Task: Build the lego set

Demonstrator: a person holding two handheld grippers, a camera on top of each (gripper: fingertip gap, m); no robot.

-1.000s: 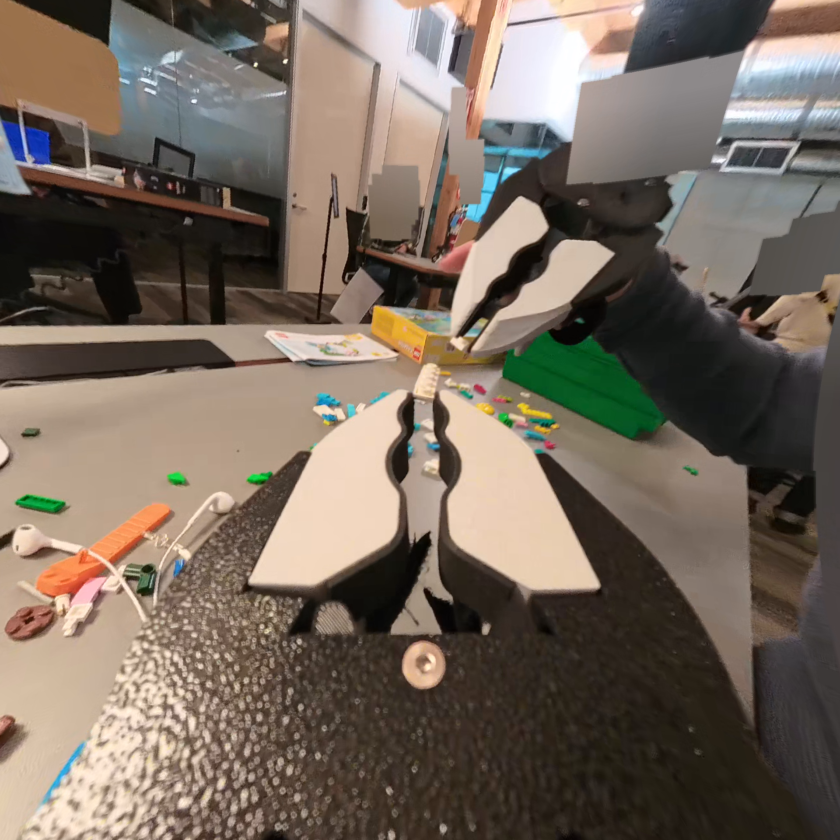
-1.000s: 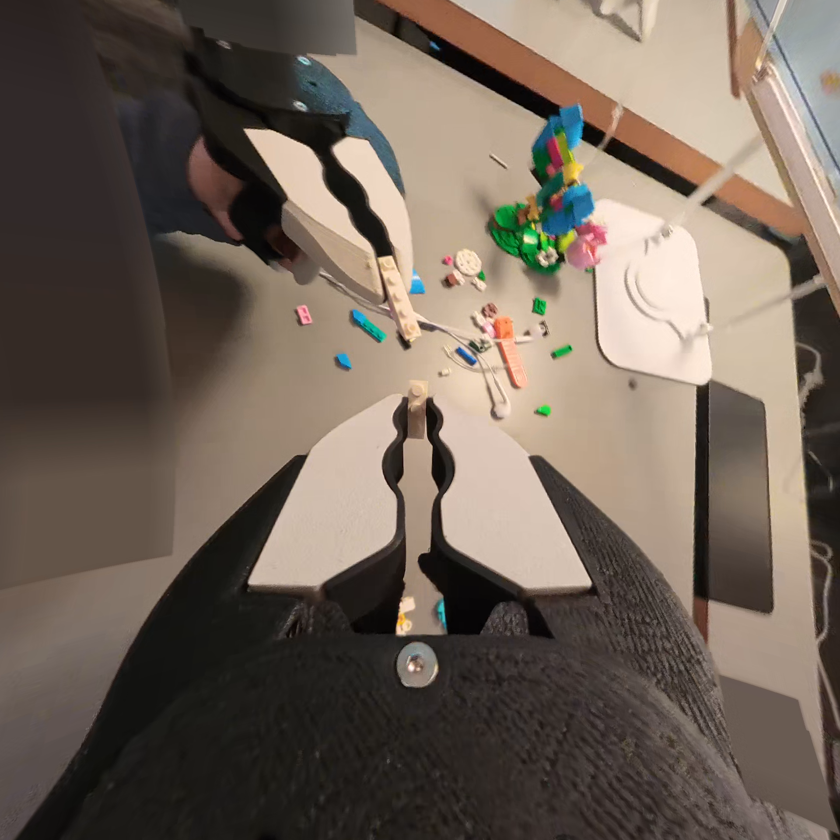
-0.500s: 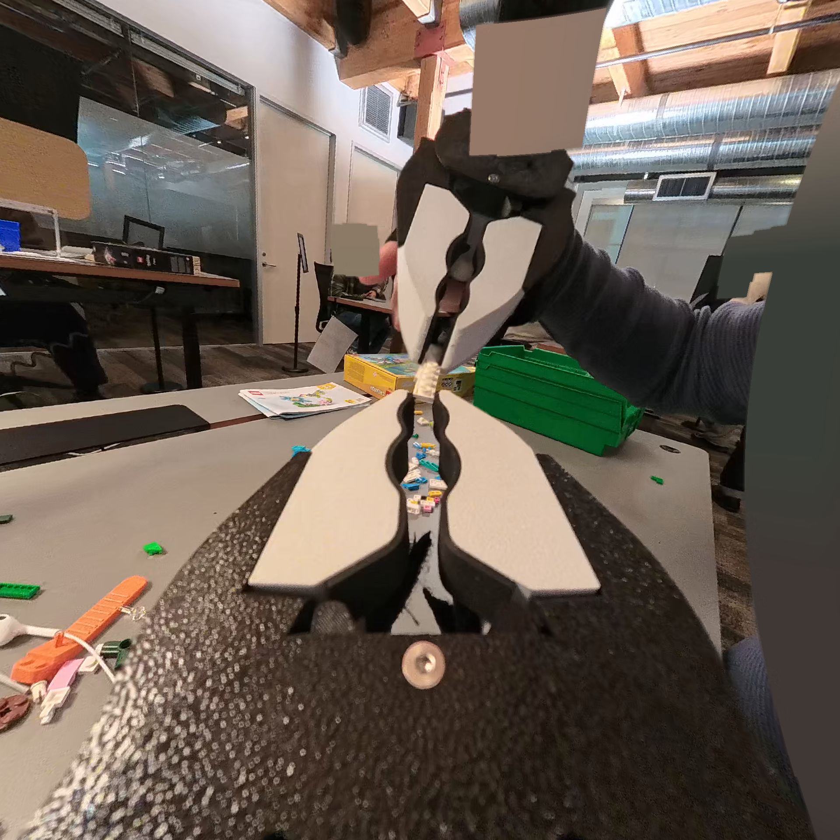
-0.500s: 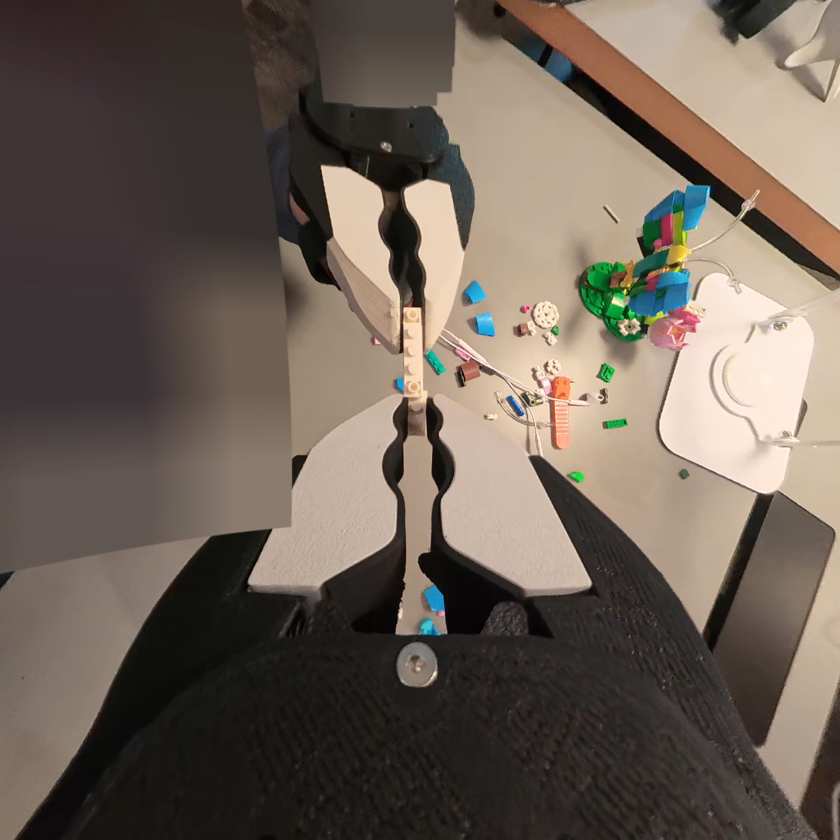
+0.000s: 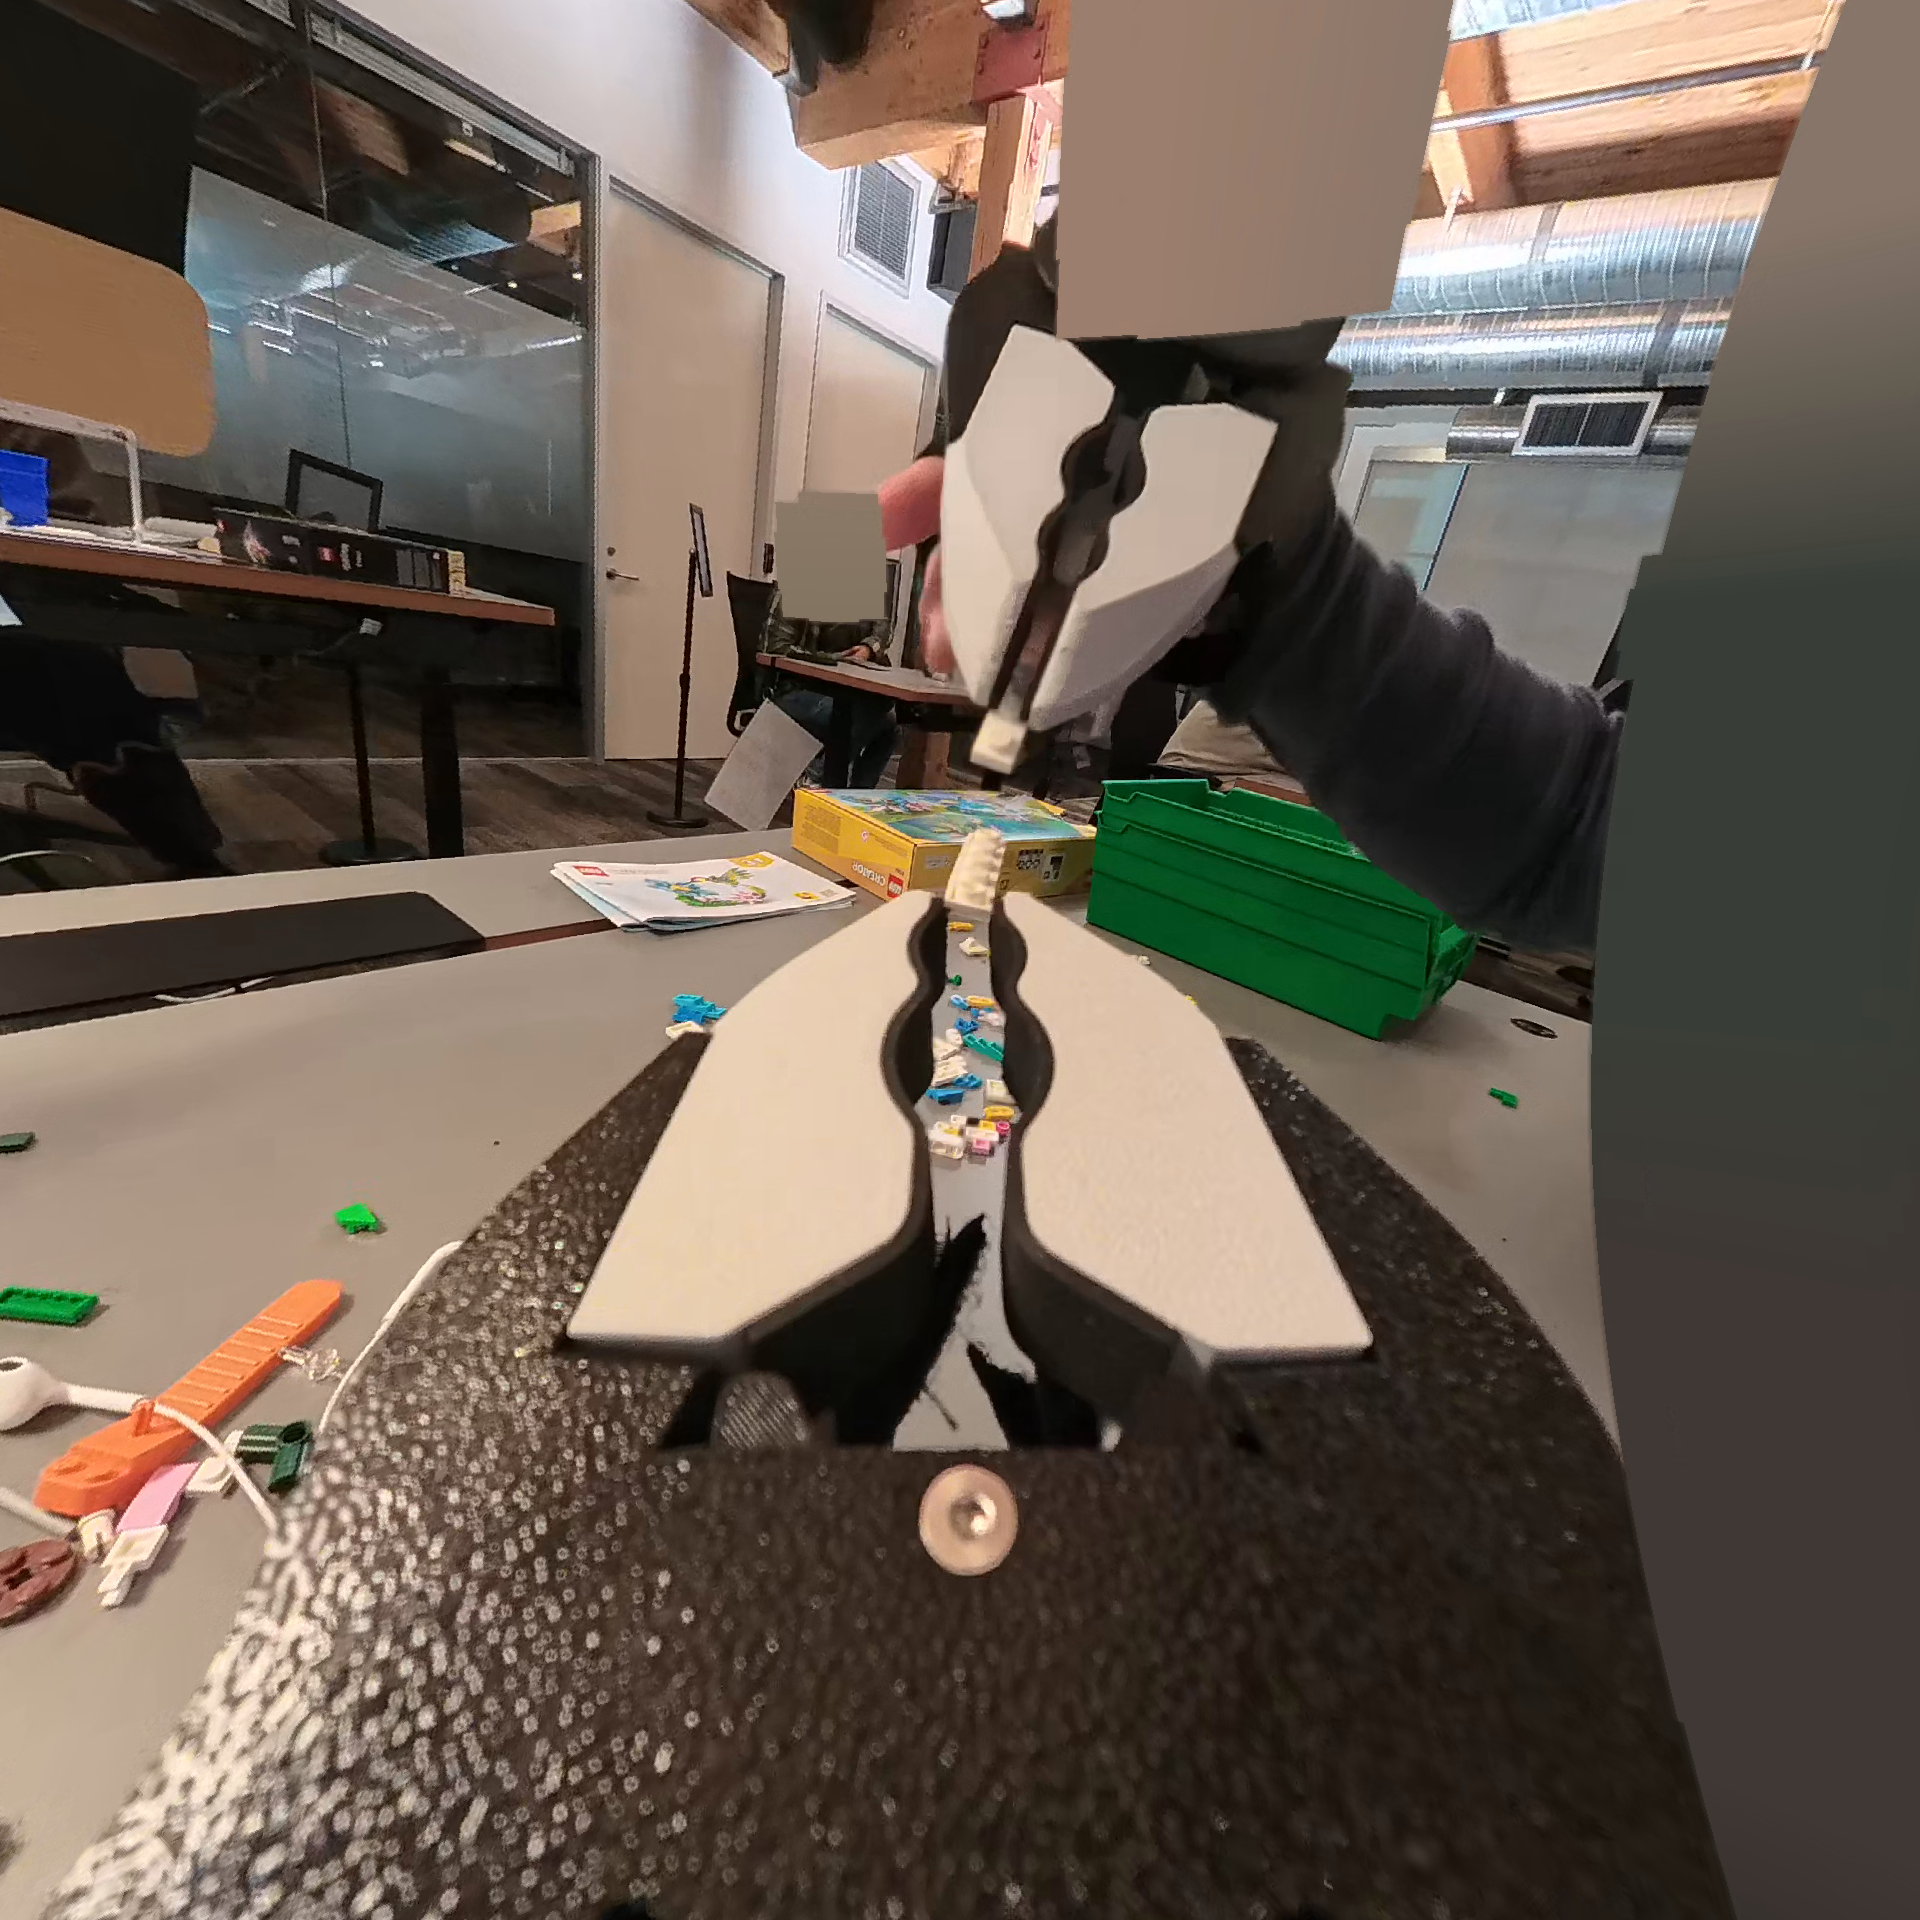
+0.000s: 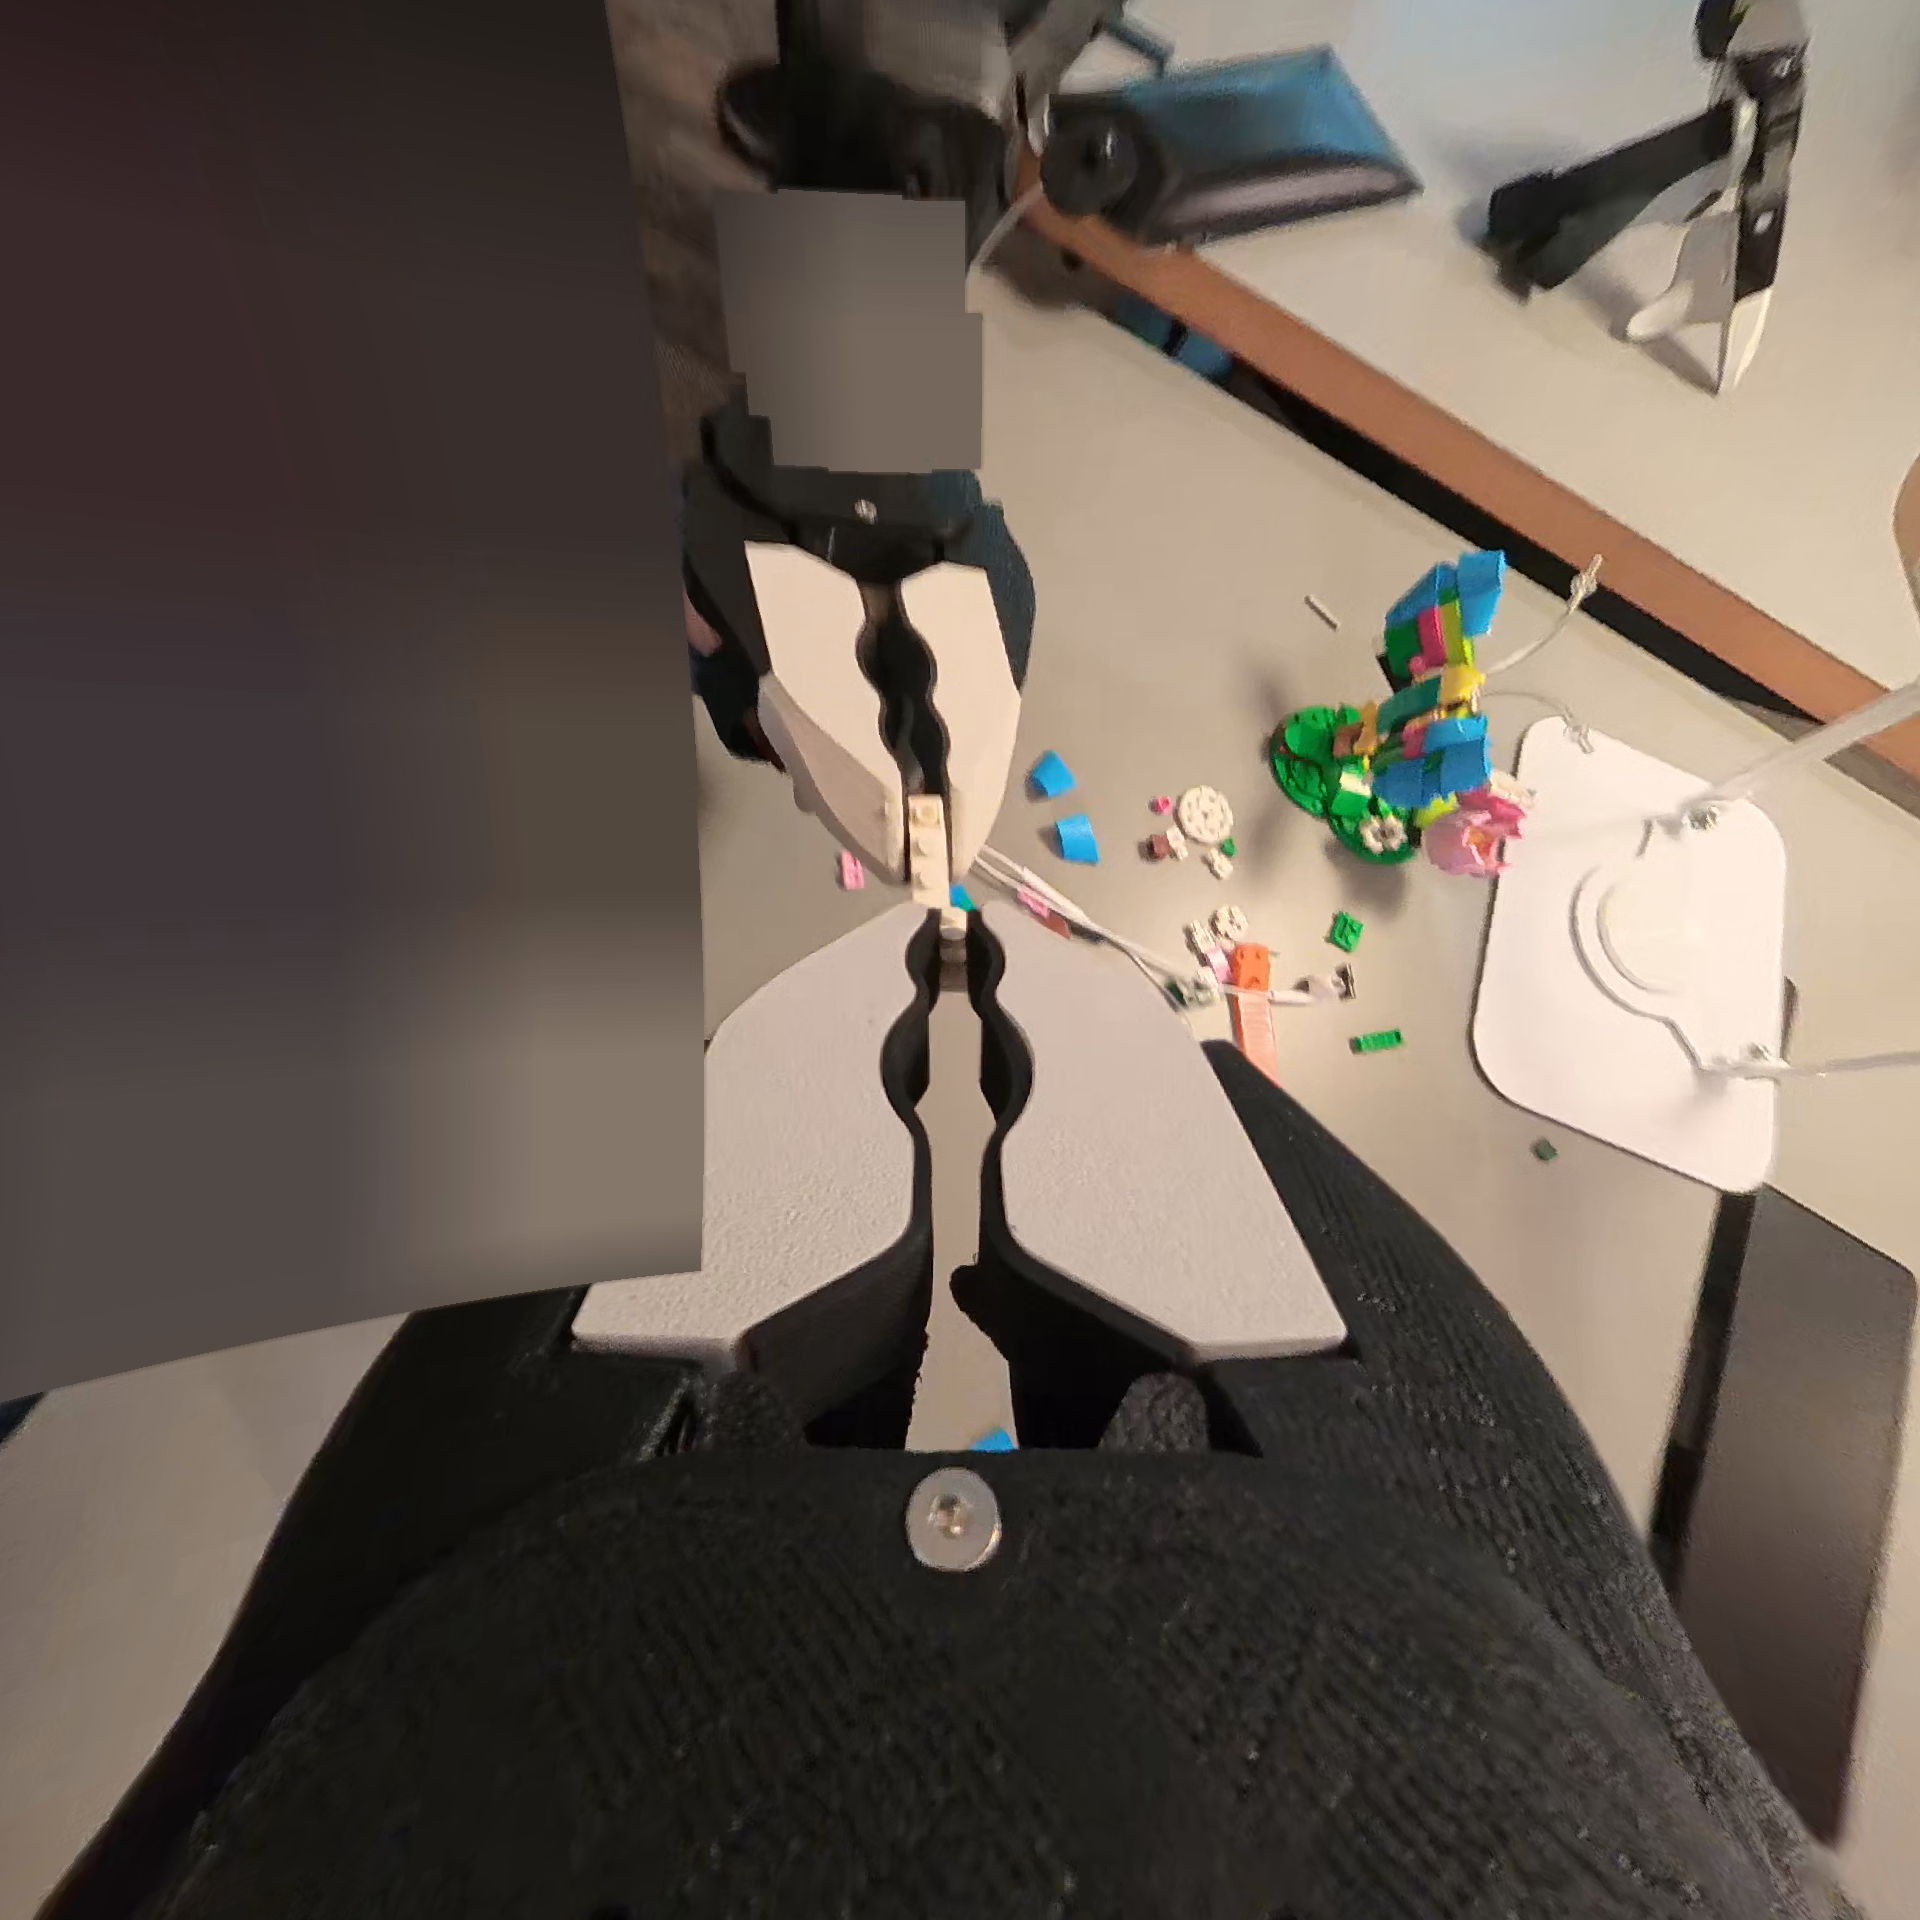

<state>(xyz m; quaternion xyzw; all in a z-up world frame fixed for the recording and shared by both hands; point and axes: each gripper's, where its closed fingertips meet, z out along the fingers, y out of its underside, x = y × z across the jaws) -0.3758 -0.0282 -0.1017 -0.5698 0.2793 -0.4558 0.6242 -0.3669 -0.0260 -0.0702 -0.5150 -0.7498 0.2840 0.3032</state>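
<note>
My left gripper (image 5: 966, 906) is shut on a long white plate (image 5: 974, 871) that sticks out past its tips, above the grey table (image 5: 312, 1091). My right gripper (image 5: 1006, 717) hangs above it, pointing down, shut on a small white brick (image 5: 1000, 740). A short gap shows between brick and plate. In the right wrist view my right gripper (image 6: 948, 927) holds the small white brick (image 6: 948, 940), and the left gripper (image 6: 928, 868) faces it with the plate (image 6: 928, 840) end-on, almost touching.
A green bin (image 5: 1268, 904), a yellow box (image 5: 914, 831) and a booklet (image 5: 707, 894) lie at the far side. Loose bricks (image 5: 966, 1091), an orange separator (image 5: 197, 1392) and an earbud (image 5: 21, 1392) lie around. A colourful part-built model (image 6: 1423, 727) stands by a white stand base (image 6: 1631, 956). My hands' fingertips stand some 4 centimetres from each other. Left tips and right tips are each some 25 centimetres from the orange separator (image 5: 197, 1392). Seen from the right wrist view (image 6: 1255, 1009) as well.
The two grippers came tip to tip and the brick met the plate's end. Now the right gripper sits a little higher, with a small gap to the plate.
</note>
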